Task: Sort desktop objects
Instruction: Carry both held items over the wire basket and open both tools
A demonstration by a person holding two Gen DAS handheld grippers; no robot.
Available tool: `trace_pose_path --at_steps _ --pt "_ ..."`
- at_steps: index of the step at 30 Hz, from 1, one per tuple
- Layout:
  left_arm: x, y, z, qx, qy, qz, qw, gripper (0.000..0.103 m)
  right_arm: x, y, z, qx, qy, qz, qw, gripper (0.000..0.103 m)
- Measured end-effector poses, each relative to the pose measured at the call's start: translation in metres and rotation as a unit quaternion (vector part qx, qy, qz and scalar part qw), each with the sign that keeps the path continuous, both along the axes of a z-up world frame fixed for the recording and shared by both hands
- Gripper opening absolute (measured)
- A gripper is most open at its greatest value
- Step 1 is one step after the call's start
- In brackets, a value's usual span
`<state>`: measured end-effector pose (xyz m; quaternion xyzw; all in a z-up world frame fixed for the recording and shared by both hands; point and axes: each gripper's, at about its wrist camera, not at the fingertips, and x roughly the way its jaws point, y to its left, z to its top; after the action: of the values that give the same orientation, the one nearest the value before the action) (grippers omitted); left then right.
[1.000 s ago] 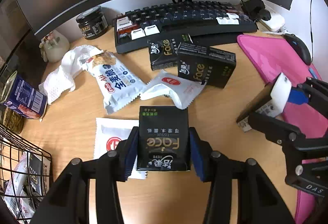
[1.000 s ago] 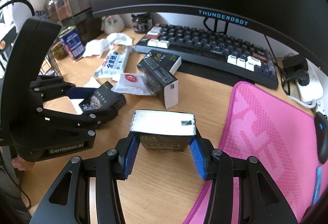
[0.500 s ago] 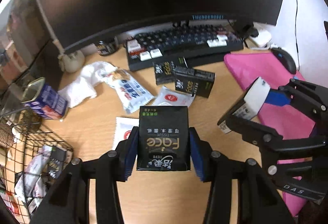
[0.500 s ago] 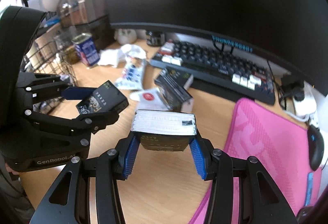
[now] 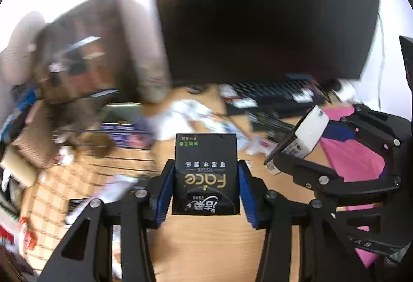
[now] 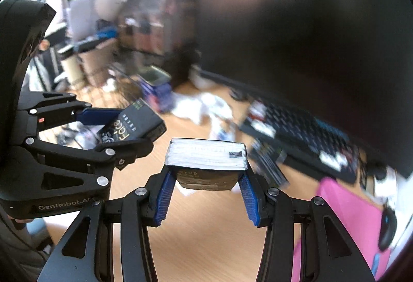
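Note:
My left gripper (image 5: 205,191) is shut on a black "Face" tissue pack (image 5: 205,168), held high above the wooden desk (image 5: 206,243). My right gripper (image 6: 205,194) is shut on a second black tissue pack (image 6: 206,163), its white end facing the camera. In the left wrist view the right gripper (image 5: 307,142) shows at the right with its pack (image 5: 308,132). In the right wrist view the left gripper (image 6: 116,127) shows at the left with its pack (image 6: 131,124). Both views are blurred by motion.
A wire basket (image 5: 46,178) with packets lies below at the left. A blue tin (image 6: 155,88), white snack packets (image 5: 196,114), more black packs (image 6: 268,160), a dark keyboard (image 6: 304,132), a monitor (image 5: 258,10), a pink mat (image 6: 343,217) and a mouse (image 6: 387,227) are on the desk.
Both grippers have risen and swung left with their tissue packs. The wire basket has come further into the left wrist view. The desk objects look smaller and farther.

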<state>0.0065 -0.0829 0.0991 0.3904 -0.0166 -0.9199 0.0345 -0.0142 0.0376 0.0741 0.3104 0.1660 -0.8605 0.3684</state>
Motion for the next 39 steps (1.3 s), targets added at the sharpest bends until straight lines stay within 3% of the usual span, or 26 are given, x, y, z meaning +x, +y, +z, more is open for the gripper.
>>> trace_pose_path --at_steps 5,14,18,20,24,39 --pt "0.03 -0.067 0.012 -0.003 0.008 0.078 0.9969 0.052 0.025 -0.07 0.026 -0.008 0.028 0.074 0.997 0.047" --pt "0.073 -0.16 -0.029 0.027 -0.022 0.186 0.982 0.052 0.064 -0.176 0.009 0.001 0.012 0.167 0.986 0.047" --pt "0.089 -0.167 -0.028 0.028 -0.006 0.196 0.9802 0.054 0.07 -0.189 0.0 -0.006 0.003 0.17 0.985 0.047" --pt "0.093 -0.172 -0.028 0.046 0.002 0.195 0.9798 0.065 0.072 -0.19 -0.002 -0.006 0.004 0.169 0.986 0.048" --pt "0.094 -0.171 -0.032 0.045 -0.003 0.198 0.9792 0.065 0.07 -0.191 -0.006 -0.012 -0.005 0.172 0.985 0.06" --pt "0.094 -0.167 -0.028 0.048 -0.002 0.196 0.9794 0.065 0.072 -0.183 -0.003 -0.015 -0.001 0.167 0.986 0.06"
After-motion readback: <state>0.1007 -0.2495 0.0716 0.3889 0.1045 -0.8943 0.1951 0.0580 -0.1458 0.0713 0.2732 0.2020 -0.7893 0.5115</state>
